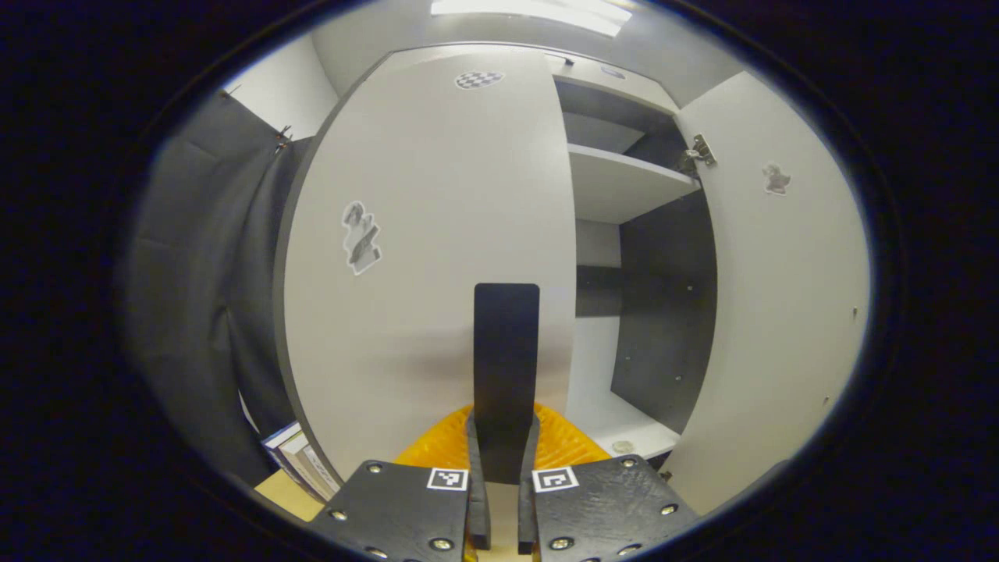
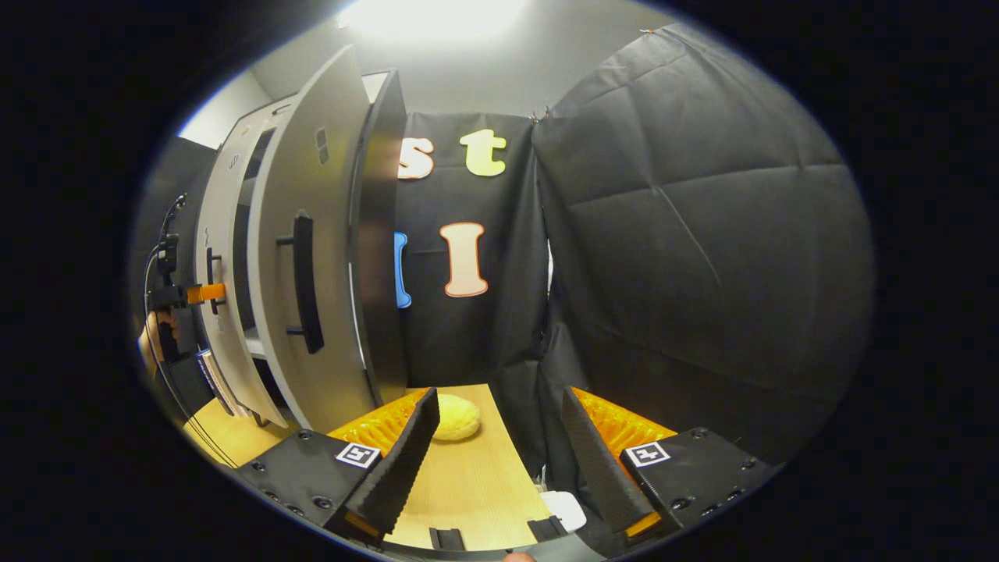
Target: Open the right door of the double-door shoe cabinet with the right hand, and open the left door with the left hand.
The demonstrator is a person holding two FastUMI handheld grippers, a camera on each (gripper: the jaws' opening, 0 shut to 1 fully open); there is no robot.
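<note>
The tall pale grey double-door shoe cabinet (image 1: 616, 187) stands with its right door (image 1: 780, 297) swung wide, so the white shelves (image 1: 616, 183) and dark inner wall (image 1: 663, 312) show behind it. The left door (image 1: 437, 257) of the cabinet is still nearly flat across its half, with a small cut-out sticker (image 1: 360, 237) and a chequered marker (image 1: 478, 79) on its face.

In the left gripper view, the left gripper (image 1: 506, 375) sits directly in front of that left door, near its inner edge. Its fingers are drawn in tight on the door's flat black bar handle (image 1: 506, 351), which rises upright between them; both appear to press on it.

In the right gripper view, the right gripper (image 2: 499, 445) is well apart from the cabinet, off to the cabinet's right side over a light wooden tabletop (image 2: 468, 484). Its fingers are spread wide and hold nothing. The opened right door (image 2: 312, 257), with its black bar handle (image 2: 303, 281), stands between this gripper and the cabinet body. A round yellow sponge-like lump (image 2: 456, 416) lies on the tabletop just beside the door's lower edge. Farther off by the cabinet's other door, a hand (image 2: 152, 336) holds the left gripper
</note>
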